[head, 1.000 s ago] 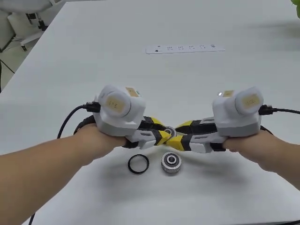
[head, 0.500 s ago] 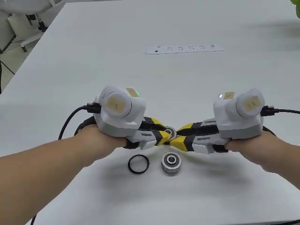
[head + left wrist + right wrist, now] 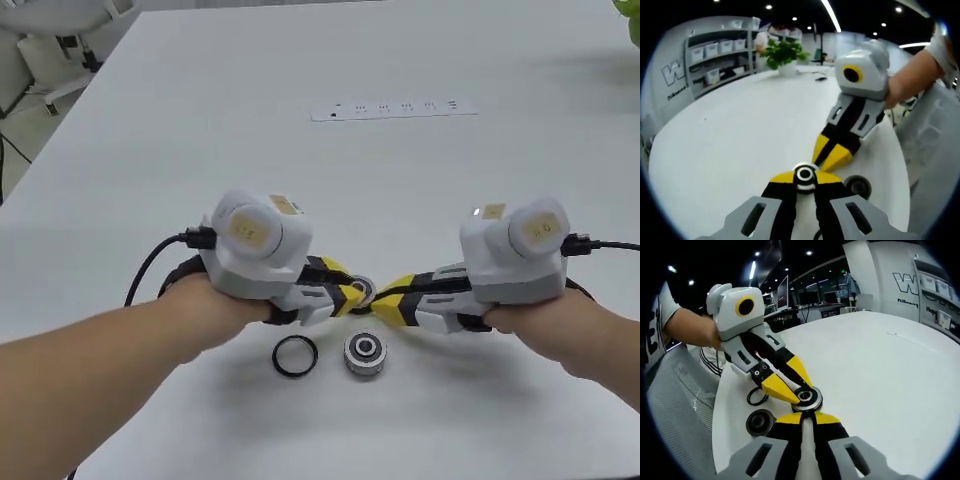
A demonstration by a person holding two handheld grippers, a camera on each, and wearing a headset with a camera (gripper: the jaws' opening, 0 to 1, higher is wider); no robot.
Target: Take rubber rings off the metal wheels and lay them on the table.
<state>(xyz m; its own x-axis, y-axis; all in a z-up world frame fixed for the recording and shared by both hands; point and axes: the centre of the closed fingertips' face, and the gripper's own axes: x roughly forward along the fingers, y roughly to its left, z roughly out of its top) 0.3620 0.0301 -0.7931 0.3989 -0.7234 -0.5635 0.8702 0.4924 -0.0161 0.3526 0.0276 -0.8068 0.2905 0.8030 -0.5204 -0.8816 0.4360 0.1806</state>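
A small metal wheel (image 3: 361, 290) hangs a little above the white table (image 3: 420, 190), and my left gripper (image 3: 805, 176) is shut on it. In the right gripper view the same wheel (image 3: 808, 398) carries a black rubber ring around its rim. My right gripper (image 3: 802, 413) comes in from the right with its jaws shut, the tips pinched at that ring's near edge. Below the grippers a loose rubber ring (image 3: 295, 355) lies flat on the table beside a second wheel (image 3: 366, 351).
A white power strip (image 3: 395, 108) lies at the far middle of the table. A black cable (image 3: 150, 265) trails from the left gripper off the near left. A potted plant (image 3: 782, 52) stands at the table's far end. Open table surface spreads all round.
Both grippers have sunk slightly towards the table, still joined at the wheel. The loose ring and the second wheel have not moved.
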